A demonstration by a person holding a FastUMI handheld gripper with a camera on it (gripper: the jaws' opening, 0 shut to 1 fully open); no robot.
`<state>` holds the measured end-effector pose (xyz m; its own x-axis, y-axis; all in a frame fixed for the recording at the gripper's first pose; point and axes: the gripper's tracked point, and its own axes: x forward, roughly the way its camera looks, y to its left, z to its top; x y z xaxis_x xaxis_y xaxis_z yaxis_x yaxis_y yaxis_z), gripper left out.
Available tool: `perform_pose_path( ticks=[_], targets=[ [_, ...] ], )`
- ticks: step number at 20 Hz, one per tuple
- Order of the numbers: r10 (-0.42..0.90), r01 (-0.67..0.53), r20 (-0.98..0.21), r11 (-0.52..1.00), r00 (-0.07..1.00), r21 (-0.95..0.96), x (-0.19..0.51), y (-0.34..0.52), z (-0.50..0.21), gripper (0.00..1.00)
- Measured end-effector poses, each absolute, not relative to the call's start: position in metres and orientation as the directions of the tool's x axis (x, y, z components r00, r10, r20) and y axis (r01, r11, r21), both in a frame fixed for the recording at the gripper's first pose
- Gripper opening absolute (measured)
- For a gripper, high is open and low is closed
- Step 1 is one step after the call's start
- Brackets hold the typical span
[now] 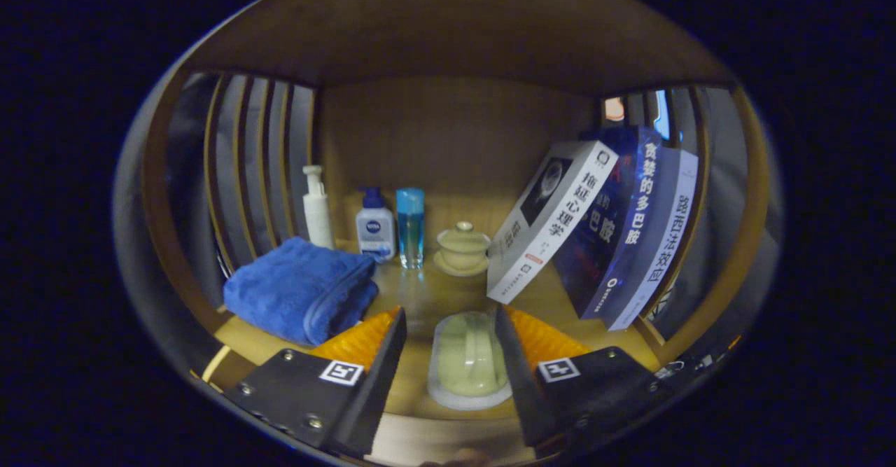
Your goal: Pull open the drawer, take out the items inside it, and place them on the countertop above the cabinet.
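A pale green lidded dish (467, 358) on a white base rests on the wooden countertop (420, 292), between the fingers of my gripper (450, 313). The right finger sits at the dish's edge, while a gap of bare wood shows between the dish and the left finger. The gripper is open. Beyond the fingers stands a similar pale green lidded cup on a saucer (462, 248).
A folded blue towel (301, 288) lies left of the fingers. At the back stand a white pump bottle (317, 208), a white-and-blue bottle (374, 229) and a blue glass (410, 225). Three books (602, 229) lean on the right. Slatted side walls enclose the space.
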<state>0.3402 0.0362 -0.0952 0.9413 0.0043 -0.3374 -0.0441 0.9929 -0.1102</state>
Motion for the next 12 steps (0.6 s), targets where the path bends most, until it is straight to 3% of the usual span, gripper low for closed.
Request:
perform_pose_path(
  ticks=[5, 12],
  targets=[
    [0.004, -0.024, -0.160, 0.992, 0.987, -0.126, 0.289, 0.046, -0.036, 1.00],
    [-0.028, 0.010, -0.129, 0.990, 0.991, -0.143, 0.197, 0.066, -0.032, 1.00]
  ],
)
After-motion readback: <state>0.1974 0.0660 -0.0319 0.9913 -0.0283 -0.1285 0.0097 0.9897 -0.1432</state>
